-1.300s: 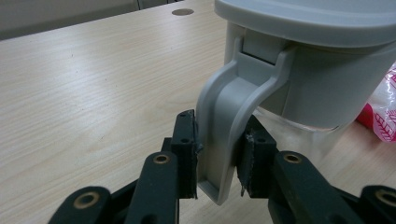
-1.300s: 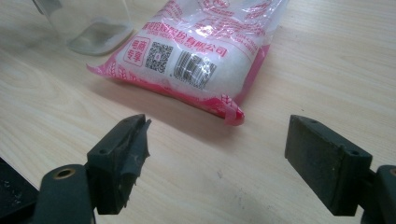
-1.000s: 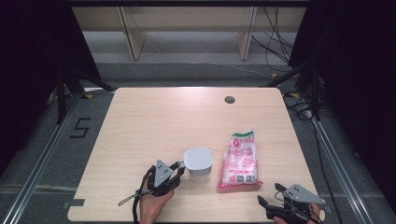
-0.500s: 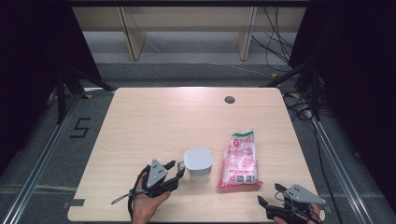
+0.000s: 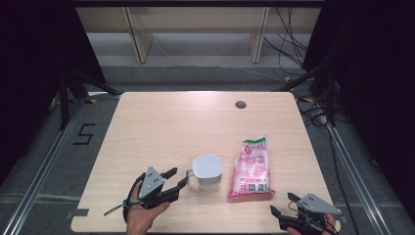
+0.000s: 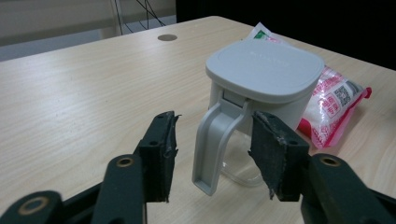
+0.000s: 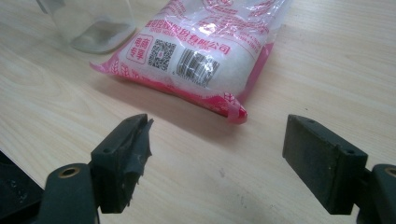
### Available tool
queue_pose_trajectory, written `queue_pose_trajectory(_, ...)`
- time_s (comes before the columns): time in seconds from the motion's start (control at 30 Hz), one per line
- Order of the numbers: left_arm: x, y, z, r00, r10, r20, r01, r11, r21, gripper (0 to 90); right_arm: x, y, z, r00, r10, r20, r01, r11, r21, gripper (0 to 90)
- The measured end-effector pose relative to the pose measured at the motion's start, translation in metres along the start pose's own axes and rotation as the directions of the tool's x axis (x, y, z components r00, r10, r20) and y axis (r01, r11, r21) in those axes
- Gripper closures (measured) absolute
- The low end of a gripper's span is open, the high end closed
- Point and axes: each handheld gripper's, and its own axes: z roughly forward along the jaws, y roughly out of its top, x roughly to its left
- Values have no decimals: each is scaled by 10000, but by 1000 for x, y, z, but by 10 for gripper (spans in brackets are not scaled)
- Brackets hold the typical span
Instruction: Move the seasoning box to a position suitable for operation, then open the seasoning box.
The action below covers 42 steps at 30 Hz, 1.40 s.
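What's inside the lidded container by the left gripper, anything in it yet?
The container has its grey lid shut, which hides the top. Through the clear lower wall only the table shows, so it looks empty, though the upper part stays hidden. The pink bag lies beside it, sealed.

One lidded jug (image 5: pixel 207 172), one pink bag (image 5: pixel 252 168) and two tools share one wooden surface (image 5: pixel 166 127).

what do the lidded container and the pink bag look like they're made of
Container: probably plastic, with a matte grey lid and handle over a clear body that shows the table through it. Bag: thin glossy plastic film, wrinkled and catching highlights, white granules showing inside.
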Motion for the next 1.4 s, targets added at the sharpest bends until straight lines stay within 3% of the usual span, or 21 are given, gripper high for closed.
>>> queue_pose_trajectory(0.03, 1, 1, 0, 10000, 45, 68, -44, 9999, -135, 541, 0, 0, 0, 10000, 8, 4, -8, 10000, 4, 238)
queue_pose_trajectory(0.07, 3, 3, 0, 9991, 389, 137, -387, 9991, -156, 575, 0, 0, 0, 10000, 61, 11, -61, 10000, -15, 238)
queue_pose_trajectory(0.1, 1, 3, 0, 9994, 336, 122, -333, 9993, -177, 615, 0, 0, 1, 10000, -59, 2, 59, 10000, -44, 238)
queue_pose_trajectory(0.17, 1, 5, 0, 9968, 797, -105, -798, 9968, -86, 672, -1, 0, 1, 9999, -119, 59, 119, 9999, -48, 238)
queue_pose_trajectory(0.23, 1, 8, 1, 9951, 974, -163, -976, 9951, -126, 749, -2, 1, 2, 9997, -258, -5, 258, 9996, -79, 238)
queue_pose_trajectory(0.33, 0, 11, 3, 9934, 1140, -139, -1141, 9934, -94, 806, 1, 0, 0, 10000, -4, 6, 4, 10000, -10, 238)
queue_pose_trajectory(0.37, 0, 12, 4, 9946, 1026, -122, -1028, 9946, -143, 817, 0, 0, 0, 10000, -72, 9, 72, 10000, -39, 238)
queue_pose_trajectory(0.4, 0, 13, 4, 9947, 1022, -74, -1023, 9946, -147, 830, -3, 1, 1, 9990, -444, 103, 446, 9989, -138, 238)
queue_pose_trajectory(0.57, -2, 20, 9, 9950, 989, 127, -984, 9945, -371, 880, -2, 0, 1, 9996, -273, -22, 273, 9996, -80, 238)
queue_pose_trajectory(0.6, -2, 20, 9, 9946, 1025, 170, -1018, 9941, -376, 888, 0, 0, 1, 10000, -54, 15, 54, 10000, -41, 238)
queue_pose_trajectory(0.63, -3, 21, 12, 9959, 858, 286, -840, 9948, -576, 889, 1, 0, 0, 10000, 35, 50, -35, 10000, -23, 238)
queue_pose_trajectory(0.73, -4, 25, 14, 9954, 926, 255, -911, 9942, -573, 891, -1, 2, 1, 9993, -377, 19, 378, 9992, -139, 238)
queue_pose_trajectory(0.77, -4, 26, 15, 9943, 1025, 285, -1006, 9931, -599, 891, 1, 1, 1, 9997, -238, 109, 239, 9997, -73, 238)
queue_pose_trajectory(0.8, -4, 26, 15, 9952, 921, 319, -900, 9940, -627, 891, 3, 2, 0, 9999, -136, 24, 136, 9999, -58, 239)
queue_pose_trajectory(0.83, -5, 27, 17, 9952, 923, 325, -902, 9940, -619, 891, 0, 2, 0, 9990, -444, -21, 444, 9990, -65, 240)
queue_pose_trajectory(0.9, -5, 27, 20, 9964, 676, 508, -638, 9953, -722, 891, -1, 2, 0, 9991, -426, -16, 426, 9991, -42, 239)
queue_pose_trajectory(0.97, -4, 28, 22, 9949, 816, 590, -781, 9951, -602, 891, 0, 2, 0, 9993, -370, -23, 370, 9992, -115, 240)
queue_pose_trajectory(1.07, -1, 27, 27, 9958, 658, 632, -629, 9969, -477, 891, 0, 2, 0, 9989, -478, -23, 478, 9988, -54, 240)
queue_pose_trajectory(1.17, 1, 25, 31, 9950, 346, 941, -297, 9981, -538, 892, 0, 2, 1, 9985, -537, 44, 537, 9985, -55, 244)
queue_pose_trajectory(1.23, 1, 25, 32, 9964, 398, 745, -371, 9986, -383, 892, 0, 2, 2, 9985, -548, 66, 549, 9984, -107, 247)
queue_pose_trajectory(1.4, 0, 26, 32, 9958, 529, 752, -500, 9980, -394, 891, 2, 2, 2, 9978, -661, 98, 663, 9977, -147, 271)
